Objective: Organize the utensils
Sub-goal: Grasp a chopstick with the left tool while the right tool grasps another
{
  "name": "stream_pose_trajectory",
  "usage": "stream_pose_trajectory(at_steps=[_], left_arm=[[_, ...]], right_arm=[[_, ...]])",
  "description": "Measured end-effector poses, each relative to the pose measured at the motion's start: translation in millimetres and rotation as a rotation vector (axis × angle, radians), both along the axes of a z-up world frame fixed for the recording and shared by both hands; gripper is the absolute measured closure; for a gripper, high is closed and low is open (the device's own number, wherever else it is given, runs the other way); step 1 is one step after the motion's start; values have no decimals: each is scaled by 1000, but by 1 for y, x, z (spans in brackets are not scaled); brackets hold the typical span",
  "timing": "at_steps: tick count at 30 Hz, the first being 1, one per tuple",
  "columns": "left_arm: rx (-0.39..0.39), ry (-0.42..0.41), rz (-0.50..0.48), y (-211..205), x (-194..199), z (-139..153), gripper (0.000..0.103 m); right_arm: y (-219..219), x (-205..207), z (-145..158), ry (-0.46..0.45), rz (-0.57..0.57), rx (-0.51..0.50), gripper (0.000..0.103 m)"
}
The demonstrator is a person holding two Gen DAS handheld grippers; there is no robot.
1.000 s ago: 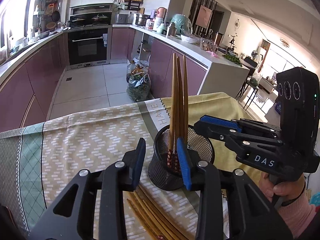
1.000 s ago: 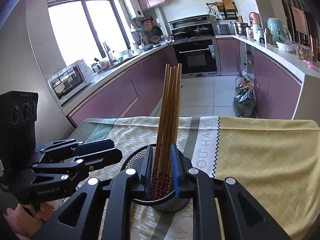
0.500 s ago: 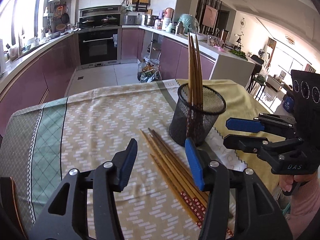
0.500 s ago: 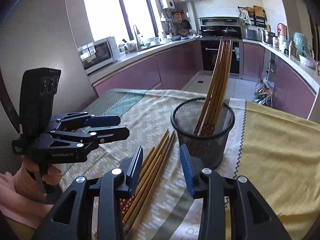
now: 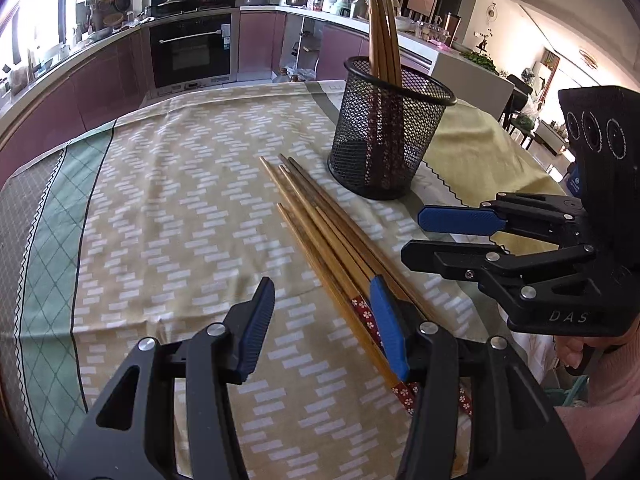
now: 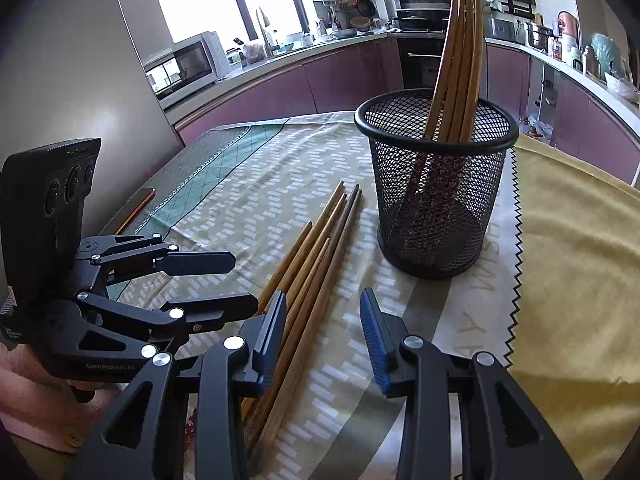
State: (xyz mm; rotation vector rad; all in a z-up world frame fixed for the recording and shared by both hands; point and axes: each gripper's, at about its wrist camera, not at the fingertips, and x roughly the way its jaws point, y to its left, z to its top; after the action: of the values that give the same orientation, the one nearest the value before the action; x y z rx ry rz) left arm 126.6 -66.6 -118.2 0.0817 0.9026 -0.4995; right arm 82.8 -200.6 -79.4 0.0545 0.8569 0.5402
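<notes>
From the left wrist view, the left gripper hangs low over the patterned tablecloth with its jaws parted and nothing between them; they have just been opening. Its right pad sits just over the near, flower-patterned ends of the loose chopsticks, which lie in a bundle on the cloth, running from the near right toward the far left. Just beyond their far tips stands the black mesh cup, upright, with several chopsticks already standing in it. The right gripper shows on the right, also released and empty, held in a hand.

From the right wrist view, the right gripper is open too, its jaws having just widened, with only cloth between the pads. The bundle of chopsticks passes under and beside its left pad, and the mesh cup stands to the far right of the bundle. The left gripper hovers at the near left of the bundle.

The step in hand looks like picking up the next chopsticks. To do it well, I would straddle one or two sticks near their patterned ends, close squarely across them rather than along them, lift them clear of the bundle, then tip them upright before lowering into the cup, so that the cup is not knocked over.
</notes>
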Motion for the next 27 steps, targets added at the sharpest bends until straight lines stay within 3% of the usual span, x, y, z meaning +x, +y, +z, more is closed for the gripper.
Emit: stream_pose_trajectory(at_steps=[27], left_arm=[[35,14,20,1,-7,-8,55]], right_arm=[[6,-3,-16,27,-21,-52,67]])
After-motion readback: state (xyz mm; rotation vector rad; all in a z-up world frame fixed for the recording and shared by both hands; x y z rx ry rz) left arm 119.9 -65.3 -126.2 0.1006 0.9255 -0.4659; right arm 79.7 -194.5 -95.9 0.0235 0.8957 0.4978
